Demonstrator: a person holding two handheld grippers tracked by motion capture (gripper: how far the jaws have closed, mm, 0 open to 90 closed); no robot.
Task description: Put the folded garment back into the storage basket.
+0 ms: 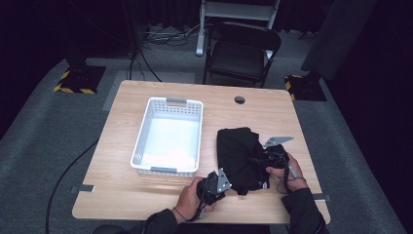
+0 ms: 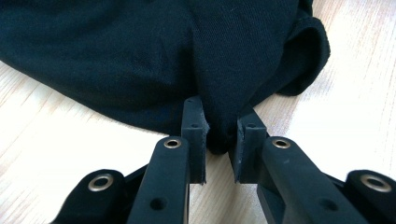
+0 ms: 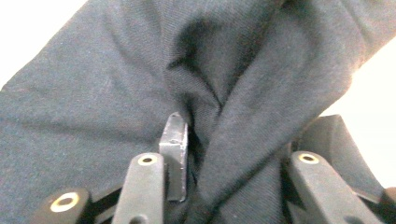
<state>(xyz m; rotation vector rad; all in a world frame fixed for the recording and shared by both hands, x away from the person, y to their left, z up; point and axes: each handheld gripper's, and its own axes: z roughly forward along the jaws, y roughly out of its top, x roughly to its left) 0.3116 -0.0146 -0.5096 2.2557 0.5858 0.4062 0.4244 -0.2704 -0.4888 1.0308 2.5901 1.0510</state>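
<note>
A black cloth (image 1: 238, 151) lies bunched on the right half of the wooden table (image 1: 122, 122). My left gripper (image 1: 229, 183) is at its near edge. In the left gripper view the left gripper (image 2: 219, 135) is shut on a small tuck of the black cloth (image 2: 140, 56), just above the tabletop. My right gripper (image 1: 258, 158) reaches into the cloth from the right side. In the right gripper view a thick fold of the black cloth (image 3: 93, 102) fills the gap of the right gripper (image 3: 224, 154) and is pinched there. The fold hides one of its pads.
A white slatted basket (image 1: 142, 131) stands empty left of the cloth, at the table's middle. A round cable hole (image 1: 239, 100) is near the far edge. A black folding chair (image 1: 241, 53) stands behind the table. Cables run across the grey floor.
</note>
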